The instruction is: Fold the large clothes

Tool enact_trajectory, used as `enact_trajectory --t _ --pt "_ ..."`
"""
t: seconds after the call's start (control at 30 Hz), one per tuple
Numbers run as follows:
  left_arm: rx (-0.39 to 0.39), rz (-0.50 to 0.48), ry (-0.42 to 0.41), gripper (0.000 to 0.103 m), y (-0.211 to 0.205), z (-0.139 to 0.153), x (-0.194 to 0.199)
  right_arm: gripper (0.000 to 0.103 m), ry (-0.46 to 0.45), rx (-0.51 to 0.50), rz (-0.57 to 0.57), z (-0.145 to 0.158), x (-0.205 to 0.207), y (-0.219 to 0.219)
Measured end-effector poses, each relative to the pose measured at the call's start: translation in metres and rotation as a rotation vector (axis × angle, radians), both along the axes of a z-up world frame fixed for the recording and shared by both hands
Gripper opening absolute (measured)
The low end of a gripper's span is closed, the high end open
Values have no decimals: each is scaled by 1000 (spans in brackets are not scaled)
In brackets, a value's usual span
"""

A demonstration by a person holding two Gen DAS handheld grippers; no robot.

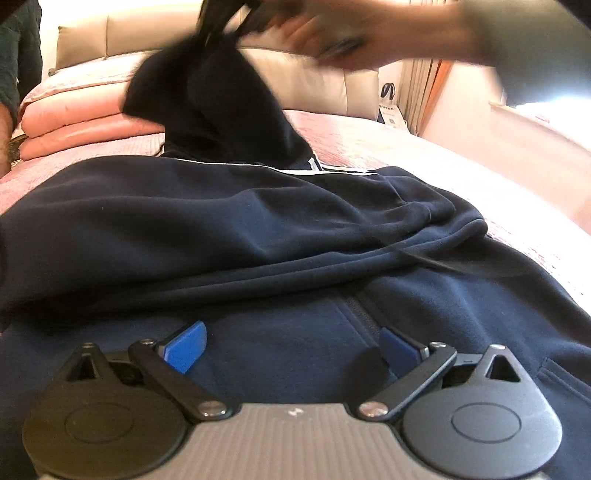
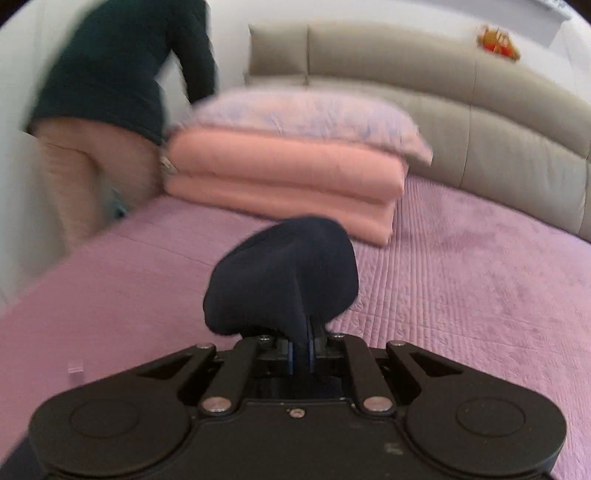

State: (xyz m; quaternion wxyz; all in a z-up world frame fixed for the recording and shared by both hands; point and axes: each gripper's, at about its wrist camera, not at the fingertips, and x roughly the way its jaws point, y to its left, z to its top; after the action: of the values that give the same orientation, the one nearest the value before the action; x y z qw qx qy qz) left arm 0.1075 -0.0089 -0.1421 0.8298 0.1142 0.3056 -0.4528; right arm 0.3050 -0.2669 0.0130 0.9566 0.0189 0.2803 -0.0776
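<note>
A navy zip jacket (image 1: 258, 229) lies spread on the pink bedspread (image 1: 388, 147). My left gripper (image 1: 291, 347) is open, its blue pads resting low on the jacket's front beside the zipper. Beyond it, a part of the jacket (image 1: 207, 96) is lifted up, held from above by my right gripper (image 1: 258, 14), blurred by motion. In the right wrist view my right gripper (image 2: 302, 354) is shut on a bunched fold of the navy fabric (image 2: 284, 280), held above the bedspread (image 2: 461, 295).
Folded pink quilts (image 2: 280, 181) with a pillow (image 2: 303, 114) on top lie at the head of the bed against the grey padded headboard (image 2: 480, 110). A person in a dark top (image 2: 122, 74) stands at the bed's left side.
</note>
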Motion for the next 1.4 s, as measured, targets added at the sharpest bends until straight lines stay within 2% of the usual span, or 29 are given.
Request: enact_trajectory --t 0.03,0.1,0.13,0.2,0.27,0.33,0.37,0.47,0.5,0.57,0.63,0.67,0.7,0.73,0.77,0.87,0.9,0.97,1.0,1.07,1.13,1.2,1.27,1.33,1.4 --pt "6 11 -2 94 1 4 0 10 -23 7 14 14 -25 8" --pt "4 36 23 78 9 21 0 10 -65 26 49 40 -76 19" --pt "-19 52 41 78 19 35 -1 10 -84 29 78 54 -105 26" --pt "-66 109 34 89 44 61 -9 10 -99 13 109 70 -155 39" --pt "-73 157 8 93 71 85 -22 15 -64 -6 139 72 -205 51" --pt "-25 174 -30 93 89 98 -34 60 37 -62 167 55 -245 63" --pt "8 177 -49 93 97 101 -40 90 94 -103 155 41 -265 67" --pt "91 191 -80 93 115 108 -52 89 260 -131 88 1 -303 69" --pt "108 199 -76 93 119 109 -54 89 274 -106 62 -6 -309 68" --pt "126 215 -69 92 122 110 -56 87 254 4 26 -8 -311 68" --pt "124 235 -58 92 121 112 -59 74 202 63 9 -7 -296 74" --pt "116 242 -42 91 119 112 -60 56 174 88 -2 -7 -283 77" --pt "110 245 -28 89 121 113 -62 29 152 126 -9 -10 -269 82" --pt "107 246 -18 89 119 113 -64 19 139 181 -18 -16 -256 85" --pt "108 244 -14 88 121 113 -67 14 135 235 -27 -22 -240 84" --pt "120 234 -10 88 120 111 -80 14 209 344 -58 -55 -210 94" --pt "126 232 -4 88 121 109 -83 14 256 346 -70 -67 -206 97" --pt "143 236 7 88 128 106 -91 14 414 334 -99 -97 -199 101" --pt "154 244 15 88 132 103 -93 14 449 327 -110 -106 -204 103" --pt "174 267 41 88 142 99 -95 13 400 331 -99 -100 -218 100" --pt "181 297 79 87 155 96 -96 14 355 387 -97 -83 -229 92" --pt "184 327 114 86 169 96 -99 24 301 432 -95 -64 -250 86" --pt "186 352 143 86 182 99 -104 27 290 414 -98 -51 -275 87" --pt "194 372 165 86 194 101 -111 34 306 388 -107 -46 -301 88" --pt "219 384 181 86 204 102 -116 49 345 374 -134 -50 -333 88"
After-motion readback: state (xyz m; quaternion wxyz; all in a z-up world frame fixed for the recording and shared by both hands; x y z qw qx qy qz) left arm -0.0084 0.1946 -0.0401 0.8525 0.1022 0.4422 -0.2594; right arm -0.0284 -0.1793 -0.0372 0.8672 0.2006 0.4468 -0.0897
